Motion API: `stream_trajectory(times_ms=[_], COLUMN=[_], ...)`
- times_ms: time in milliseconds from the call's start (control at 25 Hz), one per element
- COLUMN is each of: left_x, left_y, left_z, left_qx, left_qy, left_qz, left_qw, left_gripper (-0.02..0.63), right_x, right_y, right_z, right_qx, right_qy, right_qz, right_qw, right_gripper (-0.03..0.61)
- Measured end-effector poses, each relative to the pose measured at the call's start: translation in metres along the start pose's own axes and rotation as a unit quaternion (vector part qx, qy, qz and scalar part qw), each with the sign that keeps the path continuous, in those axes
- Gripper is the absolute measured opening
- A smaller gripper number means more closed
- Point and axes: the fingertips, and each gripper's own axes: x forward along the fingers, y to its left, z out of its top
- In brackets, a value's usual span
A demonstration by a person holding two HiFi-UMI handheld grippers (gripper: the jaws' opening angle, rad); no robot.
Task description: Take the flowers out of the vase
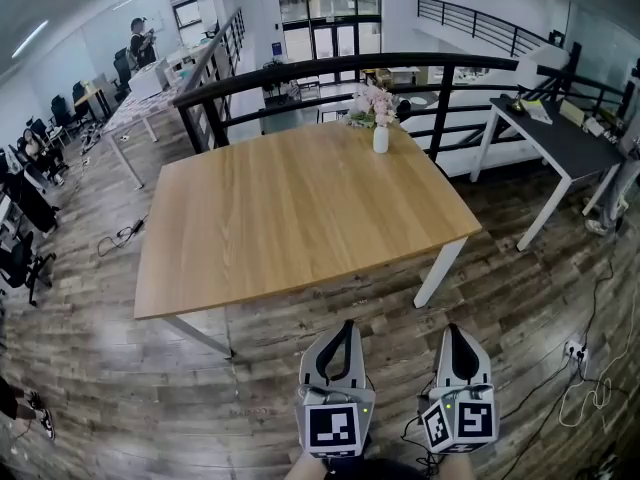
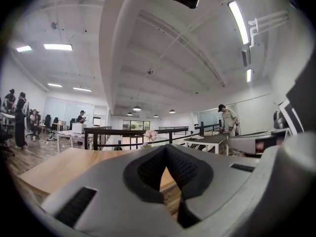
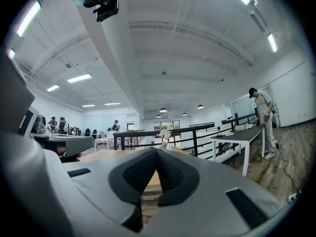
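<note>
Your left gripper [image 1: 345, 325] and right gripper [image 1: 452, 328] are closed and empty. Pinch the light, fragile pink flowers [image 1: 375, 100] gently by their stems, above the small white vase [image 1: 380, 139].

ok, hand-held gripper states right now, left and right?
Left hand-held gripper: closed, jaws together, holding nothing.
Right hand-held gripper: closed, jaws together, holding nothing.

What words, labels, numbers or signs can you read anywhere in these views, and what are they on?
No text is readable in any view.
Cubes on the left gripper and right gripper: black-and-white square patterns, no letters.
Blue sign by the glass doors: too small to read.
Papers on the dark desk: too small to read.
</note>
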Motion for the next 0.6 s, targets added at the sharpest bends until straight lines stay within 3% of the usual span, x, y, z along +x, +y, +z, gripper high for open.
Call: stream_trajectory(times_ms=[600], left_x=[0.045], left_y=[0.036], left_z=[-0.005], left_qx=[-0.002], left_qy=[0.002], left_qz=[0.001], left_qw=[1.0], left_gripper=[0.035], right_x=[0.057], right_y=[0.017], right_z=[-0.003], right_qx=[-0.003], right_qy=[0.006], right_qz=[-0.002], right_qw=[1.0], right_gripper=[0.009])
